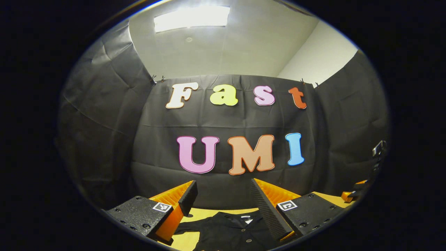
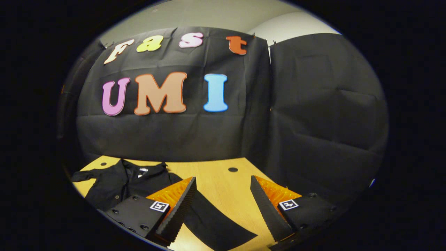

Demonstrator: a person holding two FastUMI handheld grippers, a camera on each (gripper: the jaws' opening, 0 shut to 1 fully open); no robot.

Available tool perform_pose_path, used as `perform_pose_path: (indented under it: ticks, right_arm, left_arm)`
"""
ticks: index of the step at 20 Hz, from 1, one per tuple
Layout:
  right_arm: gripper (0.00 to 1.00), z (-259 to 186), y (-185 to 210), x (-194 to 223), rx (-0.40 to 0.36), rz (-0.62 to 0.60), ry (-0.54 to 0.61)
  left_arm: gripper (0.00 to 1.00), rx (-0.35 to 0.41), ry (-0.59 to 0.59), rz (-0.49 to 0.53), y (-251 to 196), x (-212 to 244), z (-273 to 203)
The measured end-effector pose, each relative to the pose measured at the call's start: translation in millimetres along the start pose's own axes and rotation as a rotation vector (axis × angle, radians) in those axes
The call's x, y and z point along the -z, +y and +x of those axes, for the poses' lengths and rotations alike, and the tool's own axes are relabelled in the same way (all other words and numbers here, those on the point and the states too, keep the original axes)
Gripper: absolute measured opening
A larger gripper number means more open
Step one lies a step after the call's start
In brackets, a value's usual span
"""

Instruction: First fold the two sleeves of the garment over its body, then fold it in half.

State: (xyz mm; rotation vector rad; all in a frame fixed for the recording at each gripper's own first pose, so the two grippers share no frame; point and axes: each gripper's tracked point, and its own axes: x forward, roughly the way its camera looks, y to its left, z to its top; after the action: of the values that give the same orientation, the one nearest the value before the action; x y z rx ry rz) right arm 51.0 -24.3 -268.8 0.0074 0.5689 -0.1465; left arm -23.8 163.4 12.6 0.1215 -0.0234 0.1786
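Both grippers, left and right, are hovering with jaws released over the black shirt lying flat on the worktop, sleeve spread, apparently awaiting folding.

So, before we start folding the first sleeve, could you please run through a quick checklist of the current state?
1. Garment lies spread on the table: ok.
2. Sleeve stretched out unfolded, within view between the right claw's fingers: ok.
3. Right claw open and holding nothing: ok.
4. Left claw open, above the collar: ok.
5. Far sleeve lying flat: cannot tell, partly at the edge of view.
6. Hem of the garment flat: cannot tell, out of view.
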Motion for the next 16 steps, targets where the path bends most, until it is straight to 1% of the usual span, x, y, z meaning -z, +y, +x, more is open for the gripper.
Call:
perform_pose_path:
  ticks: [1, 3, 4, 5, 6, 7, 8, 9, 10, 11, 12, 13, 15, 16]
  right_arm:
    - [0.98, 7.6, -1.5, 17.2, -0.002, -0.005, 0.043]
    - [0.98, 19.6, -6.8, 54.7, -0.002, -0.017, 0.141]
    - [0.99, 25.1, -9.7, 71.5, -0.003, -0.025, 0.188]
    - [0.96, 29.6, -11.8, 89.0, -0.002, -0.033, 0.242]
    - [0.99, 33.4, -14.5, 105.7, -0.004, -0.042, 0.291]
    - [0.99, 36.2, -16.3, 119.4, -0.003, -0.050, 0.332]
    - [0.98, 38.3, -18.4, 131.3, -0.005, -0.057, 0.364]
    - [0.99, 37.1, -19.7, 140.7, -0.008, -0.063, 0.393]
    - [0.99, 37.9, -20.5, 150.6, -0.012, -0.066, 0.417]
    - [0.98, 38.1, -19.3, 159.5, -0.016, -0.068, 0.444]
    - [0.99, 39.9, -18.6, 165.3, -0.016, -0.074, 0.464]
    - [0.98, 40.5, -18.1, 171.4, -0.019, -0.078, 0.482]
    - [0.98, 42.1, -19.6, 182.9, -0.022, -0.085, 0.519]
    - [0.99, 42.5, -20.2, 187.9, -0.024, -0.087, 0.539]
  left_arm:
    - [0.93, -0.004, -0.002, 0.001, 0.7, -2.2, -1.1]
    - [0.94, -0.013, -0.002, 0.007, 0.4, -4.1, -5.3]
    - [0.91, -0.017, 0.000, 0.011, 1.2, -4.3, -6.6]
    - [0.94, -0.021, 0.001, 0.013, 1.9, -4.2, -8.0]
    - [0.91, -0.026, 0.004, 0.016, 2.3, -4.3, -9.8]
    - [0.91, -0.032, 0.005, 0.018, 2.9, -4.4, -10.3]
    - [0.94, -0.038, 0.007, 0.019, 3.2, -4.8, -10.8]
    - [0.91, -0.044, 0.009, 0.020, 3.0, -5.2, -12.0]
    - [0.96, -0.050, 0.012, 0.022, 5.2, -4.2, -14.5]
    - [0.96, -0.054, 0.016, 0.023, 5.8, -4.1, -16.1]
    - [0.96, -0.058, 0.018, 0.025, 5.6, -3.5, -16.1]
    - [0.94, -0.062, 0.020, 0.027, 6.4, -4.2, -16.3]
    - [0.94, -0.067, 0.020, 0.030, 6.0, -5.2, -18.5]
    - [0.96, -0.068, 0.021, 0.033, 6.0, -4.9, -19.1]
